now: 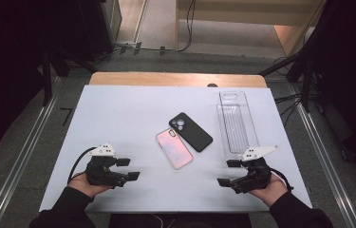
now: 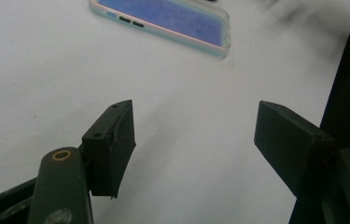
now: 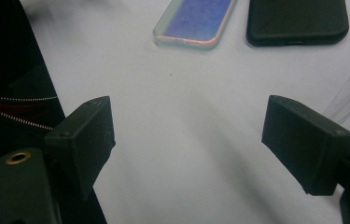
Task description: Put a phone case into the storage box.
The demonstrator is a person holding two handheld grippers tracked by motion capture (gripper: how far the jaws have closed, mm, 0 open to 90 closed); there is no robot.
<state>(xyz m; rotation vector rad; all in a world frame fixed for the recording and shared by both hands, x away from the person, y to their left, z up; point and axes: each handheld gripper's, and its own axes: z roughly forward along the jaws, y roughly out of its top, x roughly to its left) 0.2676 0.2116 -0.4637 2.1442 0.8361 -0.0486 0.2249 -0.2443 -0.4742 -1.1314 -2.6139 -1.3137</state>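
Left gripper [image 2: 193, 135] gapes empty; pink phone case [image 2: 163, 21] cut off.

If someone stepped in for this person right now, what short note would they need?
Left hand-held gripper: open, holding nothing, near the table's front edge.
Right hand-held gripper: open, holding nothing, at the near end of the clear tray.
Pink case and black case lie mid-table, touching or nearly so; the tray looks empty.
Done: nothing visible yet.
Left: probably picking up the cases, perhaps for the tray.
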